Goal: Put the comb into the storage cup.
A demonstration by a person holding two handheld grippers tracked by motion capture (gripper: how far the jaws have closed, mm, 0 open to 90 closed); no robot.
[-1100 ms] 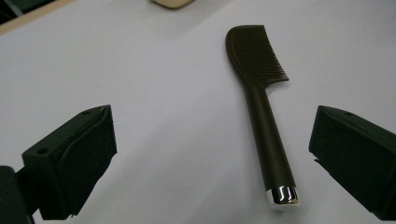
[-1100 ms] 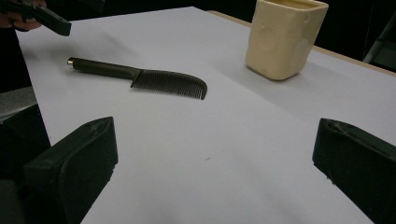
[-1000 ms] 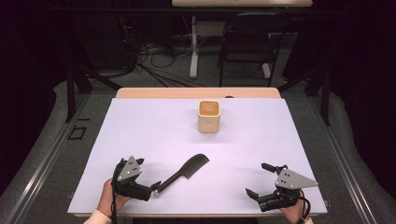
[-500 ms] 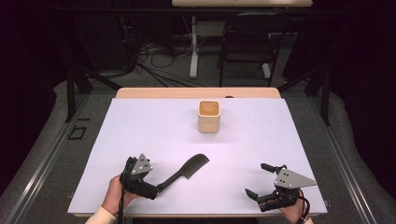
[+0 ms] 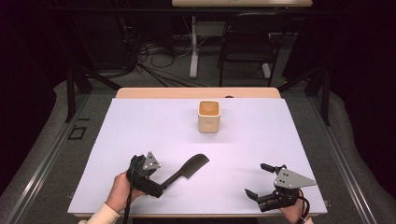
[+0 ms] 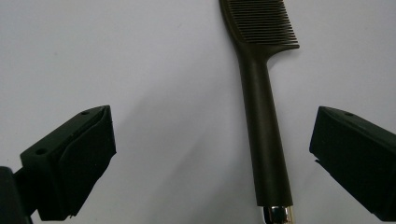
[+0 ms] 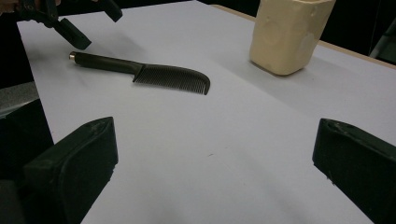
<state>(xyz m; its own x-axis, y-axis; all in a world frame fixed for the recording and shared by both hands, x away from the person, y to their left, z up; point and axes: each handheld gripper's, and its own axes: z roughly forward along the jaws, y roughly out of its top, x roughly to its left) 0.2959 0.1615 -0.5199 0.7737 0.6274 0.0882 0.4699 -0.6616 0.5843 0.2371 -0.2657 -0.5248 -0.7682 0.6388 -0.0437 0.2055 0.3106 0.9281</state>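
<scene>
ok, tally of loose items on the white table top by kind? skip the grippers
Comb, black, lying flat between the open jaws of the left gripper: 1
Cup, cream, squarish, upright toward the far side of the table: 1
Total: 2

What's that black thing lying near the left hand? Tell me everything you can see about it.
It is a black comb with a long handle, seemingly matte plastic, lying flat on the white table. Fine, close-set teeth run along one edge of its curved head; the straight handle ends in a small shiny metal cap. The handle end lies between the wide-open jaws of the left gripper, which do not touch it. The head points toward the cream cup, well short of it.
</scene>
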